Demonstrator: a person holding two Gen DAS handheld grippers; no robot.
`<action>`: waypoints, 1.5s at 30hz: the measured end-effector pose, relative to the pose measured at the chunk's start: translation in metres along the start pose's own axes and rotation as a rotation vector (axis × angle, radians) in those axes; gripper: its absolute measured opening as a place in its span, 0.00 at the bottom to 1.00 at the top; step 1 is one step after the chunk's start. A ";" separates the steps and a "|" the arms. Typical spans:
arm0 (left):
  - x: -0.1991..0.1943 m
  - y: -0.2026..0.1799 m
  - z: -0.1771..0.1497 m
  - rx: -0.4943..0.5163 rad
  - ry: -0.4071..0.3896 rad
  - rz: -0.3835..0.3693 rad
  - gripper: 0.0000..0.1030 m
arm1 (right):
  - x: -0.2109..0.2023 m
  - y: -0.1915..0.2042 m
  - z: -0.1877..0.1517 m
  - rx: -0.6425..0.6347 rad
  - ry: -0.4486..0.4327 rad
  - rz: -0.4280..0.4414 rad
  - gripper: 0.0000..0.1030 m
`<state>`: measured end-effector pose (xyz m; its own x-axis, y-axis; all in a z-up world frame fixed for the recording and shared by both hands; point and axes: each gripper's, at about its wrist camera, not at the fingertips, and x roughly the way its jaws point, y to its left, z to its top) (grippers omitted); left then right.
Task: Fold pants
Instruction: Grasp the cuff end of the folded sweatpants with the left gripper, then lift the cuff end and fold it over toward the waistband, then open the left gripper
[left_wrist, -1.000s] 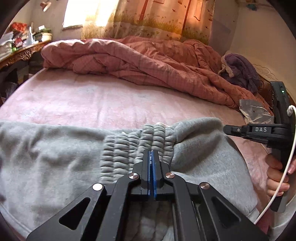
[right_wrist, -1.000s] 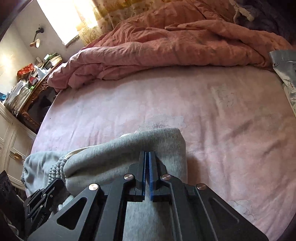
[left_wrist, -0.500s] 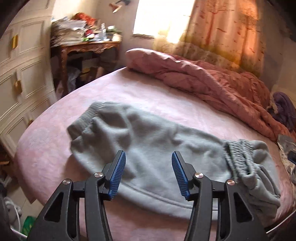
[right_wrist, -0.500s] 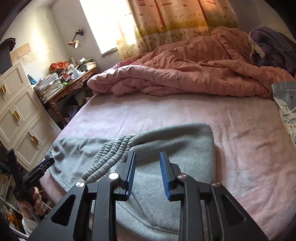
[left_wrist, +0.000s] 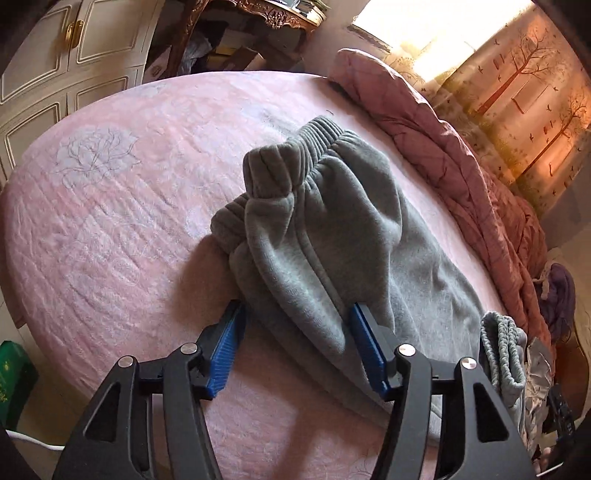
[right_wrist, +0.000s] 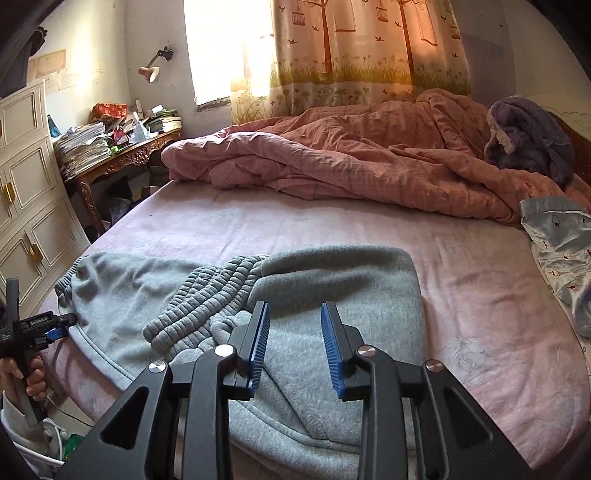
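Note:
Grey fleece pants (left_wrist: 332, 229) lie folded lengthwise on the pink bed sheet (left_wrist: 110, 221). Their ribbed cuffs (left_wrist: 291, 162) point away from me in the left wrist view. The ribbed waistband (right_wrist: 207, 295) is folded over onto the legs at the right end; it also shows in the left wrist view (left_wrist: 502, 350). My left gripper (left_wrist: 295, 347) is open, its jaws astride the near edge of the leg end. My right gripper (right_wrist: 293, 343) is open and empty just above the folded waist part (right_wrist: 343, 280). The left gripper also shows at the left edge of the right wrist view (right_wrist: 55, 332).
A crumpled pink quilt (right_wrist: 351, 162) lies along the far side of the bed, with a purple garment (right_wrist: 528, 136) on it. A light blue satin cloth (right_wrist: 561, 243) lies at the right. A white cabinet (right_wrist: 26, 192) and a cluttered wooden desk (right_wrist: 122, 155) stand left of the bed.
Both grippers let go of the waistband and opened. The left gripper swung left to the cuff end of the pants and closed in on its near edge. The right gripper drew back a little.

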<state>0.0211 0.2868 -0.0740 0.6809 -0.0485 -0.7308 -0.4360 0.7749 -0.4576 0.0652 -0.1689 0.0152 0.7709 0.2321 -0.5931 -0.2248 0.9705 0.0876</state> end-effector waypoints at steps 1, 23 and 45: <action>0.000 0.000 0.002 0.002 -0.008 0.007 0.58 | -0.002 0.000 -0.001 0.001 -0.010 0.003 0.42; 0.041 -0.017 0.016 0.225 -0.129 0.142 0.91 | 0.014 -0.016 -0.029 0.077 0.068 -0.169 0.66; -0.019 -0.075 0.021 0.343 -0.340 0.133 0.24 | -0.026 -0.031 -0.021 0.095 -0.037 -0.267 0.87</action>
<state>0.0533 0.2426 -0.0155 0.8105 0.2289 -0.5391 -0.3525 0.9258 -0.1368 0.0390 -0.2061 0.0111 0.8172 -0.0323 -0.5755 0.0448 0.9990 0.0075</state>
